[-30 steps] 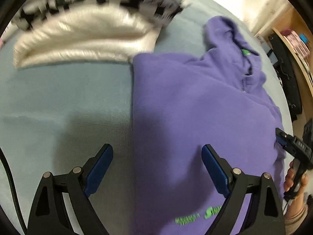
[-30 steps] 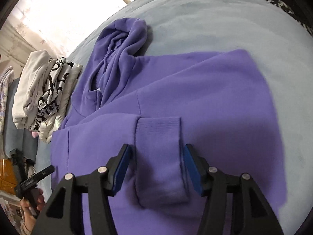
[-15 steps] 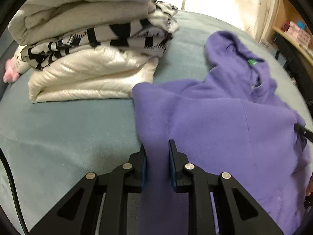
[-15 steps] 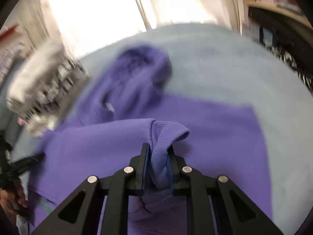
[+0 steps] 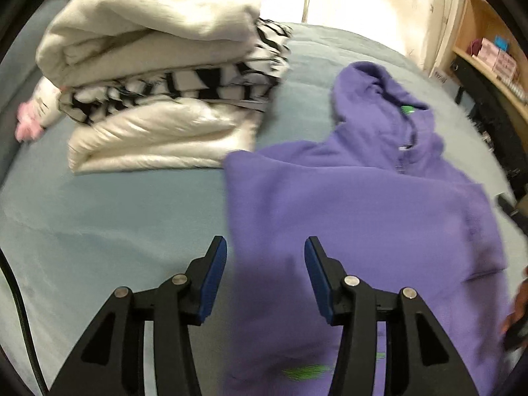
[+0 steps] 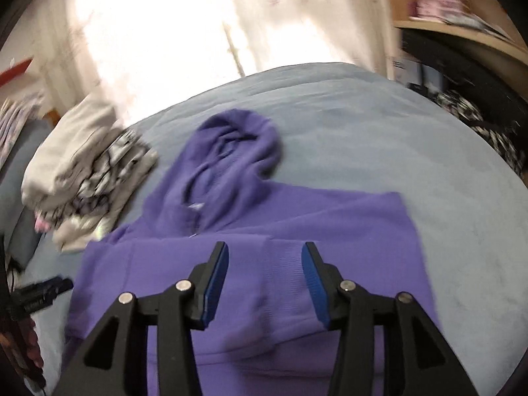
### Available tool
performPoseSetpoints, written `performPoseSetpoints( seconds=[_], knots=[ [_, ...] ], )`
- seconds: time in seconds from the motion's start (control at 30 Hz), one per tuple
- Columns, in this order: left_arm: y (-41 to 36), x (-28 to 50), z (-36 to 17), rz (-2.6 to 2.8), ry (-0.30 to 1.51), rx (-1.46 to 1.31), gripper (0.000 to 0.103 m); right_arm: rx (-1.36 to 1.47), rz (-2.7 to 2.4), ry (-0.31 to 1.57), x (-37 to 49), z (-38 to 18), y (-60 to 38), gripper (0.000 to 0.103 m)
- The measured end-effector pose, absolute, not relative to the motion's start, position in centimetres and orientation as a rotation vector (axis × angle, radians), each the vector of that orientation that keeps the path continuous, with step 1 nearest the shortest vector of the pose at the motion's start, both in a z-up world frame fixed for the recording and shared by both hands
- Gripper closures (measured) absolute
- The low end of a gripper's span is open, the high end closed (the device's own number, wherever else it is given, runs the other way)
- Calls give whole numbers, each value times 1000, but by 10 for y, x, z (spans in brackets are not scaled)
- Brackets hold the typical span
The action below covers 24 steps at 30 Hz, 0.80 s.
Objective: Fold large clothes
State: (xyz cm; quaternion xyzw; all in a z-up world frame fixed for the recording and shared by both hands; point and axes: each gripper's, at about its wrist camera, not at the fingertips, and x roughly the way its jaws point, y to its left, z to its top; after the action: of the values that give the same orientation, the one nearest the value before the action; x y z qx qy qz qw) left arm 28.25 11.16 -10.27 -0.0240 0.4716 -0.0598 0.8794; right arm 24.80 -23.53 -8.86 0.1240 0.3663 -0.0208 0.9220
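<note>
lying flat on the bed (image 5: 99, 217), the purple hoodie (image 5: 363, 217) sits under both grippers' freshly spread, empty jaws.

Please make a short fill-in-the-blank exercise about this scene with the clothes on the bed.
1. The hoodie lying on the bed is ____ in colour.
2. The pile of folded clothes lies ____ the hoodie, not on it.
3. The hoodie's hood points toward the bright ____.

Missing words: purple; beside; window
</note>
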Motion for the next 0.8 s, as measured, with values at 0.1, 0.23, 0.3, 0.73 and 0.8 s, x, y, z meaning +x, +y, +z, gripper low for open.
performPoseSetpoints(
  seconds=[0.1, 0.23, 0.3, 0.73, 0.8],
  knots=[
    [85, 289, -103, -144, 964, -90, 56, 158, 33, 793, 262, -90, -195, 57],
    [45, 312, -123, -133, 949, -54, 56, 135, 84, 854, 293, -109, -151, 57],
    [39, 323, -140, -99, 957, -33, 56, 117, 84, 890, 303, -126, -142, 57],
    [67, 336, -155, -17, 908, 137, 62, 36, -2, 913, 289, -136, -217, 83],
    [67, 332, -148, -23, 929, 117, 62, 61, -20, 901, 284, -129, -216, 80]
  ],
)
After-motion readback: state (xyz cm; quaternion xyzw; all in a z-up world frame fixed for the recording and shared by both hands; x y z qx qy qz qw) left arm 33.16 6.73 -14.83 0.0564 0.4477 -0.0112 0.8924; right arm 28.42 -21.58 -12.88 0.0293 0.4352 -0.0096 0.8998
